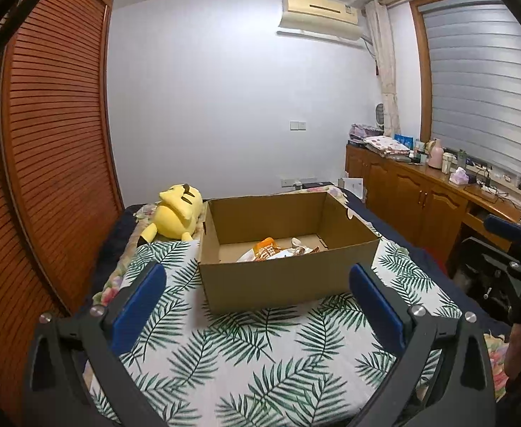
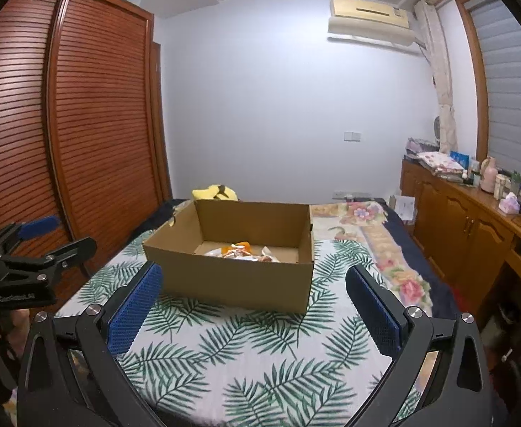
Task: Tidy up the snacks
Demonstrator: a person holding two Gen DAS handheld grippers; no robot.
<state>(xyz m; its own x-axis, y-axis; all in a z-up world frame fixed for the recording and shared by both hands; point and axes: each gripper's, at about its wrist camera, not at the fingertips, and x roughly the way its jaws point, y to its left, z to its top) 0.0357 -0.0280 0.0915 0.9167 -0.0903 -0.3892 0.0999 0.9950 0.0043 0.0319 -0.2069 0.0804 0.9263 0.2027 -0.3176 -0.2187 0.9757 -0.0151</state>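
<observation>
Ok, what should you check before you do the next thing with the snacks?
1. Left gripper open with nothing in it: ok.
2. Right gripper open with nothing in it: ok.
3. Cardboard box open-topped and upright on the leaf-print sheet: ok.
4. Snack packets inside the box: ok.
5. Any snacks left outside the box: none in view on the sheet; beyond it, cannot tell.
6. Yellow plush toy outside the box, beside it: ok.

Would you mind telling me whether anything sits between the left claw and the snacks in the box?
Only the near wall of the cardboard box: the snacks lie behind it on the box floor, so the open left claw must go over the rim.
</observation>
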